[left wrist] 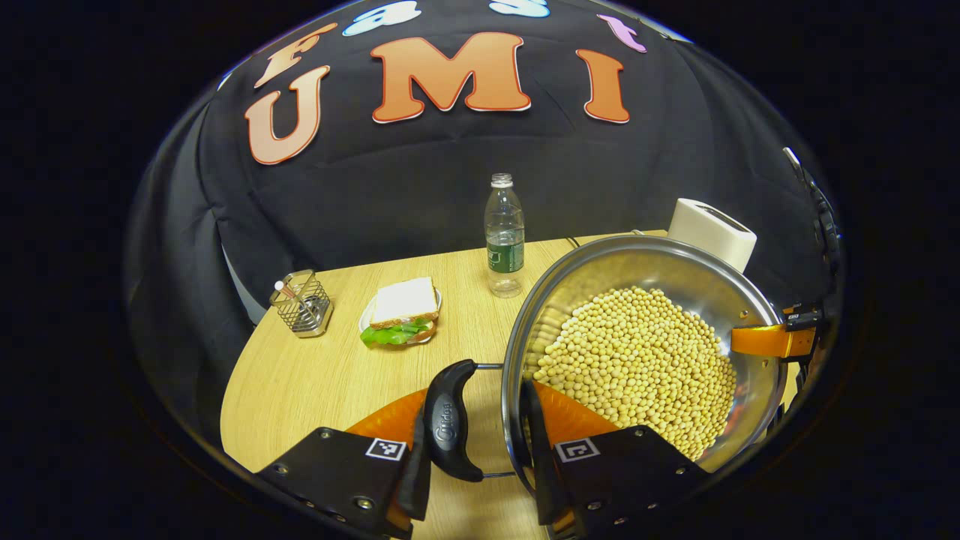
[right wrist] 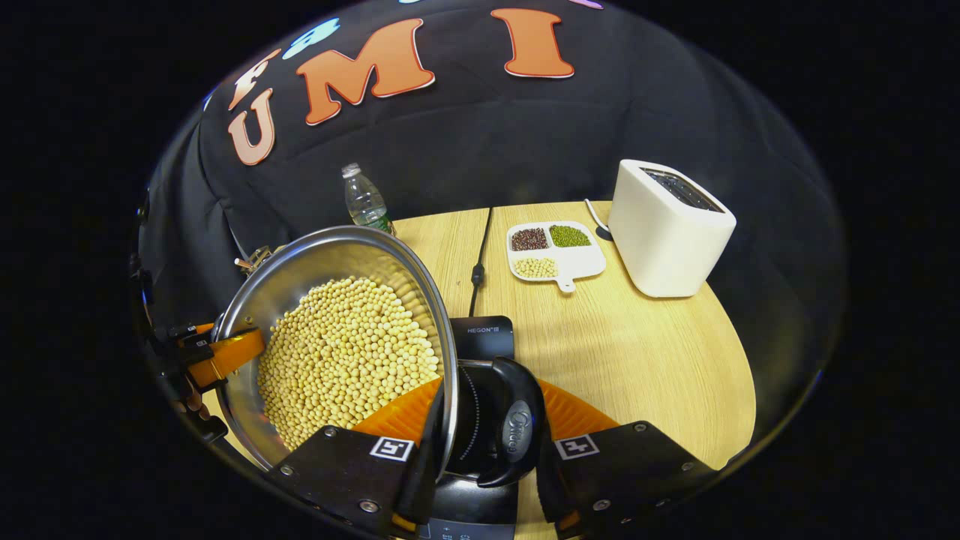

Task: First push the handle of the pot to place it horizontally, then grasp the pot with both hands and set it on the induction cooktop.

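Left gripper: fingers stood part open, straddling the pot's near side handle and rim; firm contact could not be told. Right gripper: fingers likewise spread around the opposite handle and rim. The pot, filled with soybeans, sat between both grippers, over the induction cooktop. Farther across the wooden table stood a toaster, a divided dish, a bottle, a sandwich and a wire holder, before the black cloth wall.
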Tool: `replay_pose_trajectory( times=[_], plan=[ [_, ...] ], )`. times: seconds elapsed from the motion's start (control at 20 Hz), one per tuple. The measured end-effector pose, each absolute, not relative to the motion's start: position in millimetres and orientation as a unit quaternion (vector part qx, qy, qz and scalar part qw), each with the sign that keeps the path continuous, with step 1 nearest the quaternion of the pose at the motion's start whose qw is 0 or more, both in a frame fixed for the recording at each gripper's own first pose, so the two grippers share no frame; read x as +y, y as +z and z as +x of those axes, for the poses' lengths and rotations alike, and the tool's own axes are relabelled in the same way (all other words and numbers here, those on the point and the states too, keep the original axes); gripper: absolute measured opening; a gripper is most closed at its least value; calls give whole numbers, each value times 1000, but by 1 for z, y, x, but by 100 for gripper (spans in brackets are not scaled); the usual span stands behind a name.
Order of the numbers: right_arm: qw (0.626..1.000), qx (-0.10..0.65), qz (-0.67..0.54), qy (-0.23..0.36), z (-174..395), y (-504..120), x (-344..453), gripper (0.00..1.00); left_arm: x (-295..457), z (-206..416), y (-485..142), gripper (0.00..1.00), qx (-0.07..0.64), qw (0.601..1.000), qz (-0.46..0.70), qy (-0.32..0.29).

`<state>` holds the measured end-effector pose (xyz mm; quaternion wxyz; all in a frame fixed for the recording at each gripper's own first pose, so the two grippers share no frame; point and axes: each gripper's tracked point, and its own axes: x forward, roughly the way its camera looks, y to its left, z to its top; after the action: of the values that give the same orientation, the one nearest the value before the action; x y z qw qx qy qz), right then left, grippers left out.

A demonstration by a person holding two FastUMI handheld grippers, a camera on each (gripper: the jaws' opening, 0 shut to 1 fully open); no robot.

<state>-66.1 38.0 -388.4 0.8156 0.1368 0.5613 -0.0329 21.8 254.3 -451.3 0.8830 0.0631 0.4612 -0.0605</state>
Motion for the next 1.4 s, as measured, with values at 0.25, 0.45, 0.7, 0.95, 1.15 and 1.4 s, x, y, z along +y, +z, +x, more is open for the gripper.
replay_pose_trajectory(
  times=[0.25, 0.45, 0.7, 0.95, 1.15, 1.4],
  plan=[
    [813, 565, 135, -33, -67, -388, 37, 54, 250, 18, -452, 57, 469, 879, 60, -61],
    [809, 570, 139, -35, -68, -386, 37, 54, 251, 17, -451, 57, 476, 875, 60, -61],
    [808, 571, 140, -37, -66, -383, 34, 54, 253, 21, -455, 57, 480, 874, 54, -60],
    [809, 569, 140, -44, -58, -379, 29, 57, 249, 22, -466, 56, 484, 872, 41, -62],
    [825, 554, 103, -50, -46, -364, 16, 65, 249, 29, -459, 64, 473, 877, 56, -60],
    [889, 450, 32, -79, -10, -294, -8, 70, 265, 54, -375, 65, 376, 922, 94, -27]
  ],
)
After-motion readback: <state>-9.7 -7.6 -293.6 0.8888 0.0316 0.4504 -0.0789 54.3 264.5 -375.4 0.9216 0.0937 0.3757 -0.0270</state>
